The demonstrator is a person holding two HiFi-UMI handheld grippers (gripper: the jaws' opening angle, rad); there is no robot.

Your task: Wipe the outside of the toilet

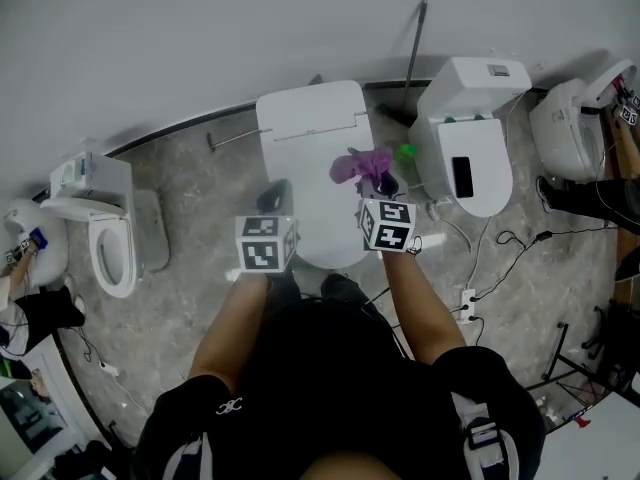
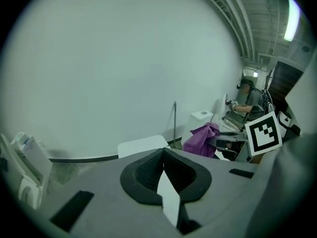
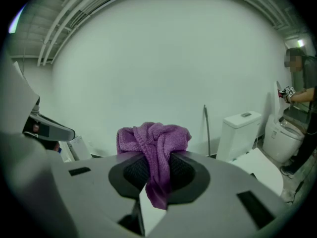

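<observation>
A person stands over a closed toilet (image 1: pixel 310 133), both arms out, a gripper in each hand above the lid. The left gripper (image 1: pixel 274 200) has its jaws pressed together on nothing. The right gripper (image 1: pixel 377 181) pinches a bunched purple cloth (image 1: pixel 358 166), most of it heaped beyond the jaws and only a short tail trailing back between them. The toilet sits directly ahead against the wall, white lid down. The cloth hangs over the lid's right side, and whether it touches cannot be told.

The likely trouble is that the cloth, held by one narrow fold, could drag free once rubbed along the porcelain, and then the hard jaws rather than the fabric might scrape the shell. A power strip (image 1: pixel 467 303) and its cables lie on the floor just right of the bowl, a snag risk near the feet. A green object (image 1: pixel 406 152) and a leaning rod (image 1: pixel 415 48) crowd the gap to the neighbouring toilet (image 1: pixel 470 133). Another toilet (image 1: pixel 112 253), seat open, stands at left.
</observation>
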